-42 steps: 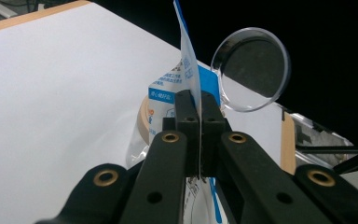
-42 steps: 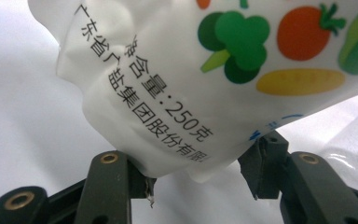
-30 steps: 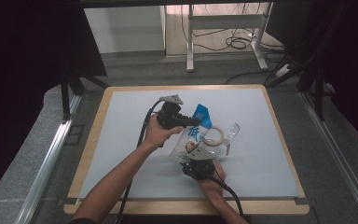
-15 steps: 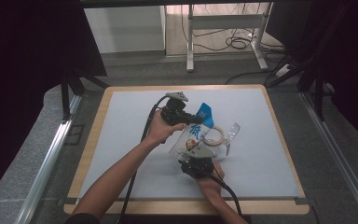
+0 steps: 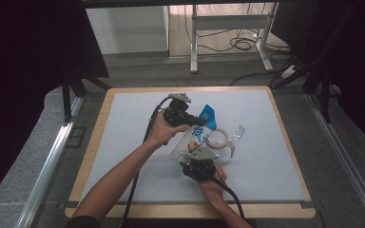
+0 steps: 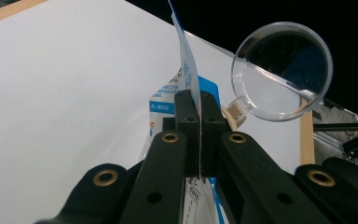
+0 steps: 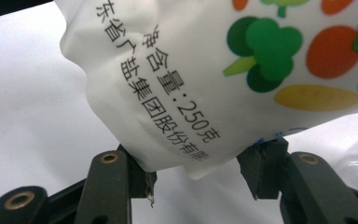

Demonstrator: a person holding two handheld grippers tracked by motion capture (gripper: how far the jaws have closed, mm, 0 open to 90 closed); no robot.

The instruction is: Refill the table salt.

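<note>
Salt bag (image 5: 196,137) held between two hand-held grippers above the worktop (image 5: 123,118).
Left hand-held gripper (image 6: 199,105) pinches the bag's thin blue top edge, jaws pressed together on it. Right hand-held gripper (image 7: 193,175) has jaws spread around the bag's white bottom corner. Clear plastic funnel (image 6: 282,72) sits just beside the bag.

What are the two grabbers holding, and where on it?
The left gripper pinches the packet's thin blue top edge. The right gripper straddles its bottom corner, jaws apart.
</note>
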